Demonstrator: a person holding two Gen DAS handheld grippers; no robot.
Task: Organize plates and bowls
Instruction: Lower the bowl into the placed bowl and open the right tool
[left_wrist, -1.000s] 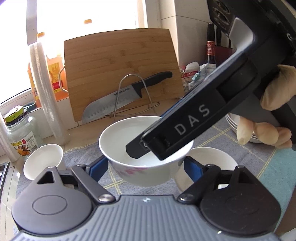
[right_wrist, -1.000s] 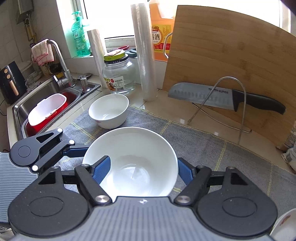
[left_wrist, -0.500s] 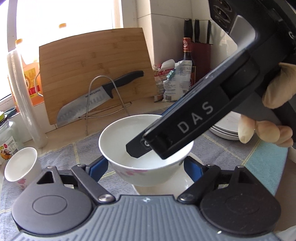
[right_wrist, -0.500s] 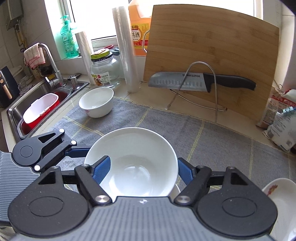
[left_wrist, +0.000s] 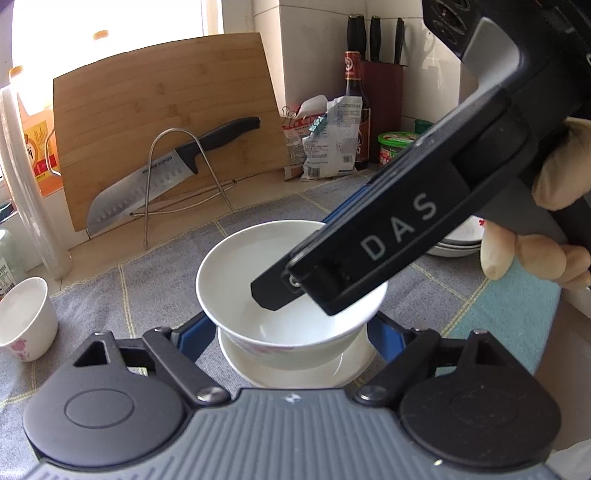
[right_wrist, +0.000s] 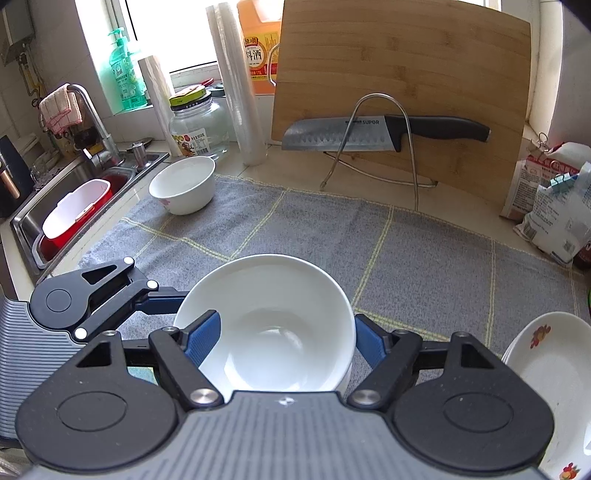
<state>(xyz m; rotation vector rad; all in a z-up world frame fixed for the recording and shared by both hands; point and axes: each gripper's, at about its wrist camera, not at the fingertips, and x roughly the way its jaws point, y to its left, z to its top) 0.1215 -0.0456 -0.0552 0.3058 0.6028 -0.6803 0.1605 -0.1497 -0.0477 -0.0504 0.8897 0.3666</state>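
A white bowl (left_wrist: 240, 273) with a pink flower print is held between both grippers, just above a second white bowl (left_wrist: 332, 369) on the grey mat. My left gripper (left_wrist: 288, 332) has its blue pads against the bowl's outer sides. My right gripper (right_wrist: 286, 336) has one finger inside the rim and one outside, so it is shut on the same bowl (right_wrist: 273, 325); its arm crosses the left wrist view (left_wrist: 406, 225). Another small white bowl (right_wrist: 183, 184) stands at the mat's far left. A stack of plates (right_wrist: 554, 384) lies at the right.
A bamboo cutting board (right_wrist: 402, 85) and a knife (right_wrist: 369, 133) on a wire rack stand at the back. A glass jar (right_wrist: 197, 125), bottles and plastic rolls line the window sill. The sink (right_wrist: 74, 206) is at the left. Food bags (right_wrist: 554, 199) sit at the right.
Both grippers carried the held bowl to the right and lowered it over the second bowl. The small bowl at the left now lies farther away.
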